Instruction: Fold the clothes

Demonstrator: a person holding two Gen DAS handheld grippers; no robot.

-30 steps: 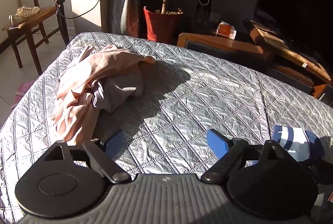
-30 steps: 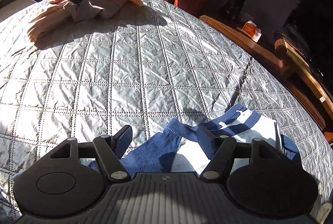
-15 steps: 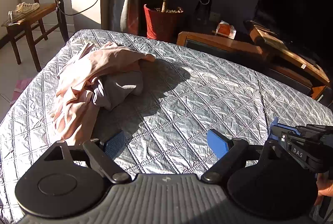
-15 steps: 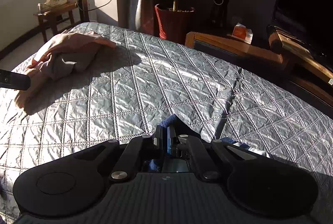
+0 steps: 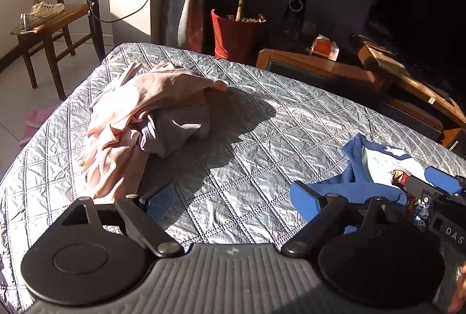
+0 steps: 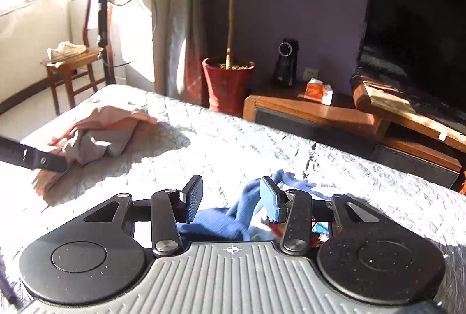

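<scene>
Left wrist view first: your left gripper (image 5: pixel 233 198) hangs with its jaws spread wide over the quilted bed cover (image 5: pixel 262 133), gripping nothing, just as it did half a second ago. The pink and grey clothes pile (image 5: pixel 145 115) has not moved and lies ahead to the left, well apart from the blue and white shirt (image 5: pixel 375 168), which has now come into sight at the right with your right gripper (image 5: pixel 437 191) over it. Right wrist view: your right gripper (image 6: pixel 231 197), pinched shut on the blue cloth half a second ago, now has its jaws parted to a middling gap, with a raised fold of the blue and white shirt (image 6: pixel 241 212) standing between the pads; whether either pad touches it, you cannot tell.
</scene>
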